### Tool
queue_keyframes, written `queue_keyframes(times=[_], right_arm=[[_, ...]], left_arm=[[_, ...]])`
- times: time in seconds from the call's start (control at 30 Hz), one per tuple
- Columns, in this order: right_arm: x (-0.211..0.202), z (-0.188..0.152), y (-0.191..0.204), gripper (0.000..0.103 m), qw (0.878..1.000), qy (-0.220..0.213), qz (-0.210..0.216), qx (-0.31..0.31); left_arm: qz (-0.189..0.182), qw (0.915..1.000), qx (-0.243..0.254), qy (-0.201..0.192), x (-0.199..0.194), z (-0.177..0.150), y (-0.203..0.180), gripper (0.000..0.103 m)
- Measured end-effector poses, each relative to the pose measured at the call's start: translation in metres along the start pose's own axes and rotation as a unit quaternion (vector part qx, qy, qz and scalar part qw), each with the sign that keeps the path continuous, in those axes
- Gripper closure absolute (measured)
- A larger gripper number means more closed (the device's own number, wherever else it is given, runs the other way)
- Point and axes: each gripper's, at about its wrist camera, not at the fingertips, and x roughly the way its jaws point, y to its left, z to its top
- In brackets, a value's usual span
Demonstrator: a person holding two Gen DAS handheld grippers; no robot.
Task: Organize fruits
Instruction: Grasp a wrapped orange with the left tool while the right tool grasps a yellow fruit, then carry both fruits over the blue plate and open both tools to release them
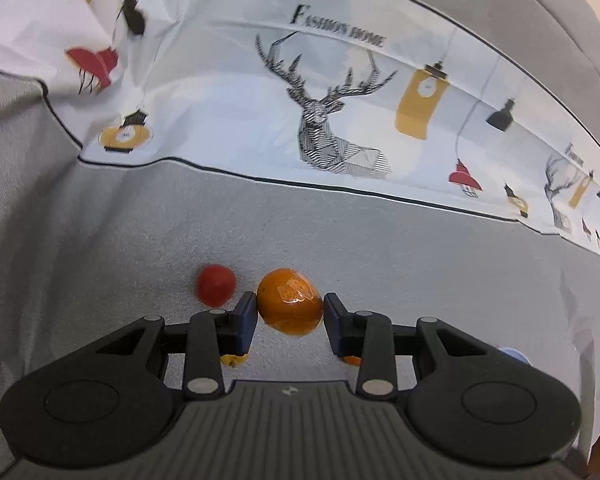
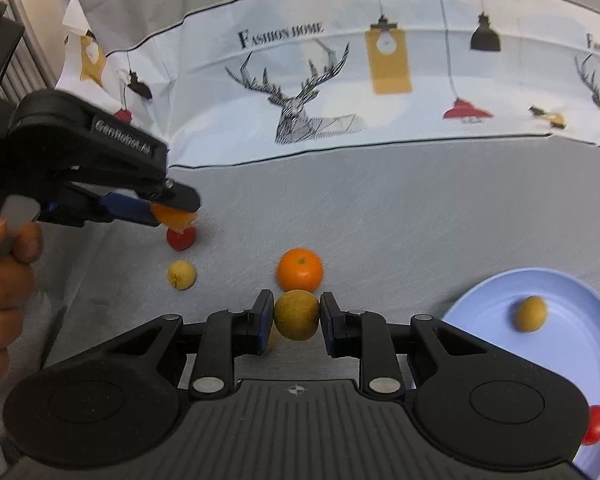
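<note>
Between the pads of my left gripper (image 1: 290, 307) sits a small orange fruit (image 1: 290, 300), a mandarin or a kumquat wrapped in clear film, and both pads press on its sides. My right gripper (image 2: 296, 316) pinches a brownish-yellow round fruit (image 2: 297, 315), maybe a longan, in the same way. On the grey tablecloth (image 2: 400, 216) lie a bigger orange (image 2: 300, 270), a pale yellow fruit (image 2: 181, 275) and a red cherry tomato (image 2: 181, 238); this last one is just under the left gripper. On the right stands the light blue plate (image 2: 500, 292), with one brownish fruit (image 2: 532, 314) in it already and a red one (image 2: 594, 424) near its lower edge.

I think the plate is the place for my two fruits. The danger is slipping: both are round and held only at two points, and the film on the orange one looks smooth. If I swing too quickly, or release them from too high, they can roll over the low rim. Both grippers going to one plate may also bump each other.
</note>
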Motion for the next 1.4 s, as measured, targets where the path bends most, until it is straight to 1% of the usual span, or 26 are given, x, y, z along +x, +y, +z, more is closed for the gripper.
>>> queue_keyframes(times=[0.13,0.23,0.33,0.63,0.77,1.0,1.17,1.4], right_arm=[[-0.019,0.004,-0.011,0.077,1.0,-0.014,-0.013,-0.005],[-0.031,0.007,-0.023,0.077,0.999,-0.019,-0.026,-0.004],[-0.041,0.009,-0.038,0.077,0.999,-0.021,-0.042,0.0],[-0.058,0.003,-0.091,0.077,0.996,-0.022,-0.083,0.021],[-0.062,-0.004,-0.109,0.077,0.995,-0.02,-0.094,0.032],[-0.067,-0.01,-0.123,0.077,0.994,-0.022,-0.102,0.04],[-0.069,-0.014,-0.128,0.077,0.994,-0.023,-0.103,0.042],[-0.067,-0.015,-0.13,0.077,0.993,-0.021,-0.105,0.044]], left_arm=[[-0.003,0.9994,0.034,-0.007,-0.007,-0.009,-0.02,0.063],[-0.003,0.9978,0.066,-0.001,-0.003,-0.018,-0.039,0.063],[-0.008,0.9962,0.086,0.002,0.0,-0.025,-0.056,0.063],[-0.022,0.9926,0.119,0.0,0.003,-0.034,-0.089,0.063],[-0.024,0.9905,0.135,0.002,0.007,-0.04,-0.103,0.063],[-0.026,0.9872,0.157,0.005,0.013,-0.052,-0.124,0.063],[-0.036,0.9834,0.178,0.006,0.015,-0.062,-0.138,0.063],[-0.039,0.9838,0.175,0.004,0.017,-0.062,-0.14,0.063]])
